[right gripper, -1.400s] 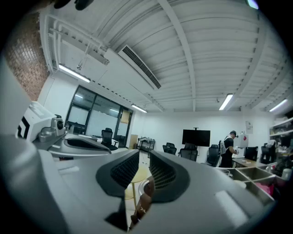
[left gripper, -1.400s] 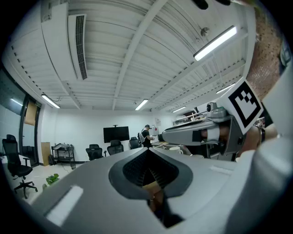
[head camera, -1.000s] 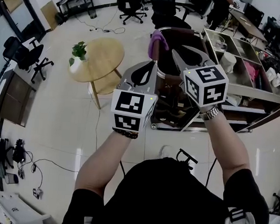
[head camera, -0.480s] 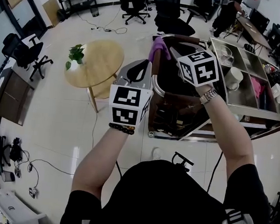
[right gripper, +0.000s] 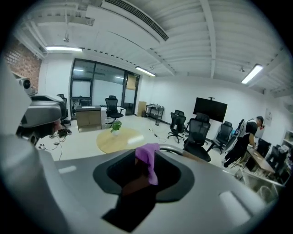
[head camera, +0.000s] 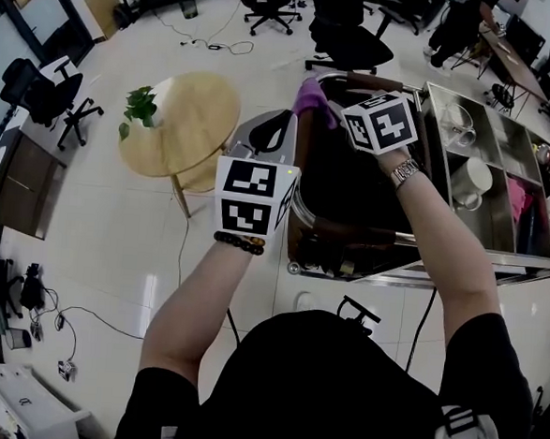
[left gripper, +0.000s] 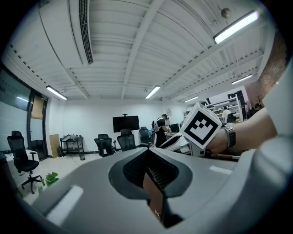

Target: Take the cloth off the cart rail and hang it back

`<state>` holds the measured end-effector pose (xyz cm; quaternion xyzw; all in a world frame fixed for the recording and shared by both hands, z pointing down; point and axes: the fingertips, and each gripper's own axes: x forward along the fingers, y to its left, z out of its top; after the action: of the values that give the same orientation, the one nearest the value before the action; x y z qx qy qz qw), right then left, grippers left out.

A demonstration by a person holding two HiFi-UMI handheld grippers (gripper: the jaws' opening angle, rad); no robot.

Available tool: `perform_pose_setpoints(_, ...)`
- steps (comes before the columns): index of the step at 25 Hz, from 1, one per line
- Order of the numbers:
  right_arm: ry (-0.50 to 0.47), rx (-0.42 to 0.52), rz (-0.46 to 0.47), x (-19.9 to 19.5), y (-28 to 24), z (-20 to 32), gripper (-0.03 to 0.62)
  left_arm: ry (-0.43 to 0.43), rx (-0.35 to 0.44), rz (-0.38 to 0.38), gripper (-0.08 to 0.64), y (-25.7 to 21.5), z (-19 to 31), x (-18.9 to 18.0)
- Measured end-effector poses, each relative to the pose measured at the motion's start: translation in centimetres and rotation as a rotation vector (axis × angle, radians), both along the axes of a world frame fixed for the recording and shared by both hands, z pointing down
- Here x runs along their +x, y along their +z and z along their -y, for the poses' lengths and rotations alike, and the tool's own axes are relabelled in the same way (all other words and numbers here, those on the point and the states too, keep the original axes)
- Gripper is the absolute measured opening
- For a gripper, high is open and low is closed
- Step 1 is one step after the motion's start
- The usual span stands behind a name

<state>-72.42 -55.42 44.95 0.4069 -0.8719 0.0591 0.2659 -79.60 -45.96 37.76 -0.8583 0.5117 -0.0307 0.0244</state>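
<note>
The person wears a black short-sleeved shirt, a dark beaded left-wrist bracelet and a metal right-wrist watch. The left gripper and right gripper are grey, bearing white cubes with black square markers.

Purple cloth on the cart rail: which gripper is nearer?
Right. The right gripper, its jaws just opening and empty, points at the purple cloth close ahead; the left gripper is farther off, below-left in the head view.
</note>
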Motion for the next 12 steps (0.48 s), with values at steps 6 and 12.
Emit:
perform_pose_setpoints(6, -0.023, -0.073, -0.025, -0.2, 4.8, 4.9, 0.14, -0.015, -0.028, 0.005, -0.002, 1.9, 4.2, 0.4)
perform_pose_setpoints(12, -0.021, -0.113, -0.06, 0.1, 7.8, 8.1, 0.14, -0.035, -0.048, 0.009, -0.002, 3.3, 6.5, 0.3)
